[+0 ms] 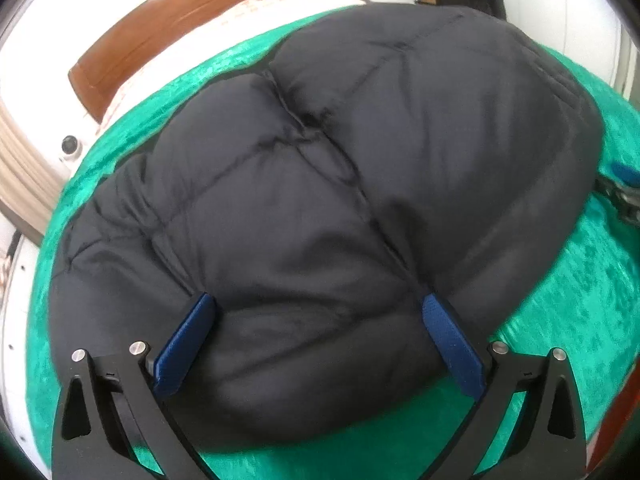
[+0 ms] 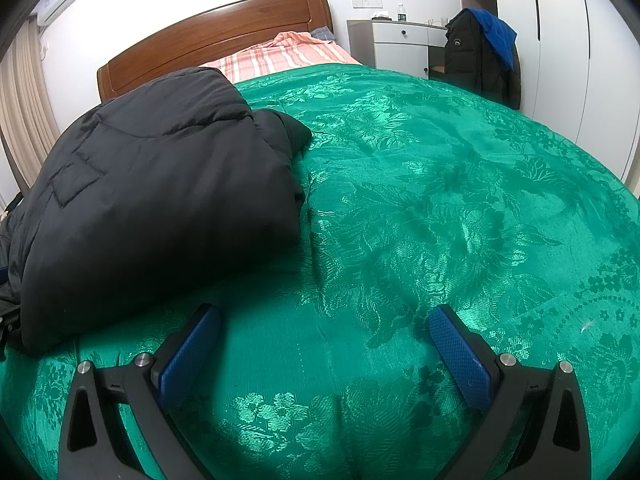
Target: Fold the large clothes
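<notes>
The black puffer jacket (image 1: 320, 200) lies already folded into a thick bundle on the green bedspread (image 1: 560, 320), and it sits straight ahead of my left gripper (image 1: 316, 336). My left fingers (image 1: 184, 344) are spread wide with the bundle's near edge bulging up between them; the padding appears to touch both blue pads, but I am not clamping it. Seen from the left wrist, the bundle's long axis runs away from those fingers, slanting toward the far right.

From my right gripper (image 2: 324, 352) the same jacket (image 2: 160, 200) lies ahead and off to the left, its near corner just beyond my left-side pad. My right fingers (image 2: 460, 360) are also wide apart, holding nothing, with only bedspread (image 2: 440, 200) between them.

So my left hand is clearly the nearer one; any pressing or final fold would, I judge, start from there.

Past the bedspread ahead are the wooden headboard (image 2: 216, 28), a pink striped sheet (image 2: 280, 54), and a dark coat (image 2: 480, 56) hanging by the white cabinet (image 2: 400, 40).
</notes>
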